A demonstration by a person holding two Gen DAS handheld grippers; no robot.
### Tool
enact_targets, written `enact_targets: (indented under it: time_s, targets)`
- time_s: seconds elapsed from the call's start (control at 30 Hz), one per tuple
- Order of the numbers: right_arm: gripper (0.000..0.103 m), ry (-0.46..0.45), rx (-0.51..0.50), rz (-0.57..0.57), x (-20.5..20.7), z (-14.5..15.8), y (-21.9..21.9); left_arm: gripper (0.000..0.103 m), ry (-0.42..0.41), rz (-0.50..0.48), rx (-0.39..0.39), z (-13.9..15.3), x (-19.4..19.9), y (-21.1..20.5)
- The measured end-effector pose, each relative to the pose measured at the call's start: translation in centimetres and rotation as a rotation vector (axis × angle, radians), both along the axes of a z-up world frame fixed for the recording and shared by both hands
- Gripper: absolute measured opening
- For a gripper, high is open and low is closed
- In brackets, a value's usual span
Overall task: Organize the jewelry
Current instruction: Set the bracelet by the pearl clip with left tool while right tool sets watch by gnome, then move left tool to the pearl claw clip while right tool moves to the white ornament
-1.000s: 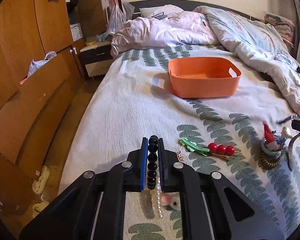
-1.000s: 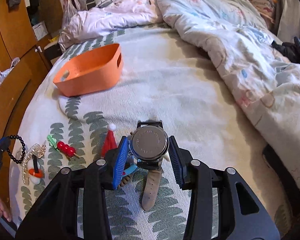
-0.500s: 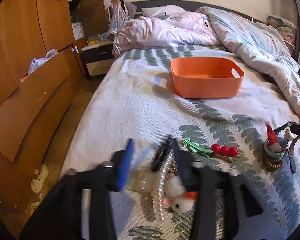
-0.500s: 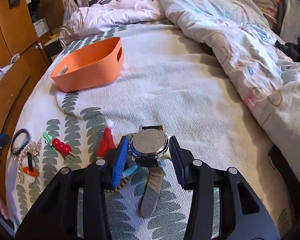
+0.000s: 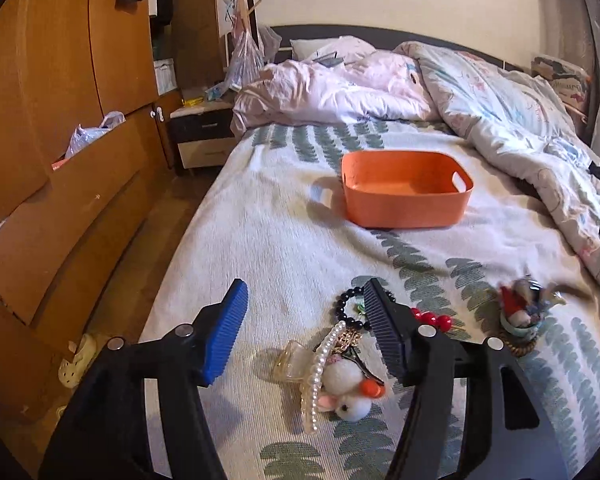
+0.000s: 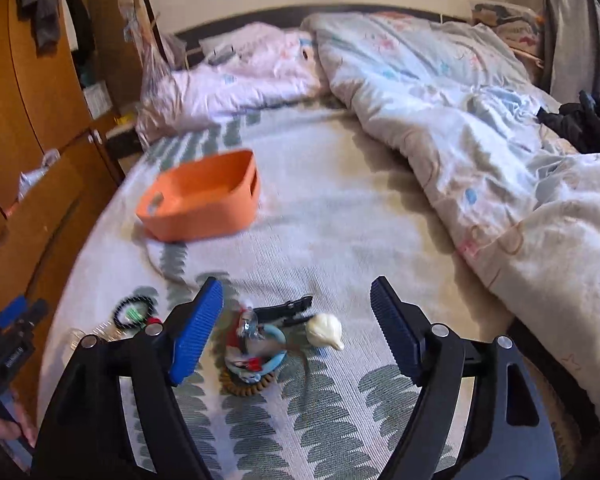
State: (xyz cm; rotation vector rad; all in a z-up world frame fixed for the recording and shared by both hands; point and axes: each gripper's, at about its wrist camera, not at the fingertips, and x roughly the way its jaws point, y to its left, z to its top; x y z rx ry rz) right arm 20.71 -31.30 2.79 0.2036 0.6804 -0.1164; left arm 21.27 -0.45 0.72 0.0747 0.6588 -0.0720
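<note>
My left gripper point(image 5: 304, 312) is open and empty above a heap of jewelry on the bed: a black bead bracelet point(image 5: 346, 308), a pearl string point(image 5: 320, 364), a clear claw clip point(image 5: 288, 362) and a white bunny hair tie point(image 5: 350, 394). Red berry clip point(image 5: 432, 318) lies to the right. My right gripper point(image 6: 296, 312) is open and empty over a Santa charm pile point(image 6: 248, 352), a dark watch strap point(image 6: 286, 308) and a cream shell-shaped piece point(image 6: 324, 332). The orange basket point(image 5: 404, 200) stands farther up the bed, also in the right wrist view point(image 6: 204, 208).
A crumpled duvet point(image 6: 480, 140) covers the right side and head of the bed. A wooden wardrobe point(image 5: 60, 140) and a nightstand point(image 5: 202, 136) stand left of the bed. The bed's left edge drops to the floor point(image 5: 112, 300).
The left gripper opened and dropped the black bead bracelet onto the heap. The right gripper opened wide and let go of the watch, which now lies on the bed.
</note>
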Motion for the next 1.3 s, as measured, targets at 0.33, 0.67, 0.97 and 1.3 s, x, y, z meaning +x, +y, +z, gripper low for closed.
enact_targets:
  time_s: [0.33, 0.67, 0.97, 1.3]
  targets:
    - [0.083, -0.079, 0.078, -0.023, -5.3, 1.4, -0.1, 0.07, -0.045, -0.013, -0.01, 1.2, -5.2, 0.6]
    - [0.083, -0.073, 0.071, -0.005, -10.6, -0.4, 3.6, 0.08, -0.043, 0.018, -0.01, -0.4, -11.4, 0.7]
    - [0.083, 0.023, 0.062, 0.015, -16.9, -5.3, 7.2, 0.08, -0.01, 0.001, -0.01, -2.2, -15.5, -0.7]
    - [0.083, 0.018, 0.052, 0.028, -17.4, -5.0, 8.1, 0.08, -0.03, -0.002, 0.007, -1.8, -16.3, -1.3]
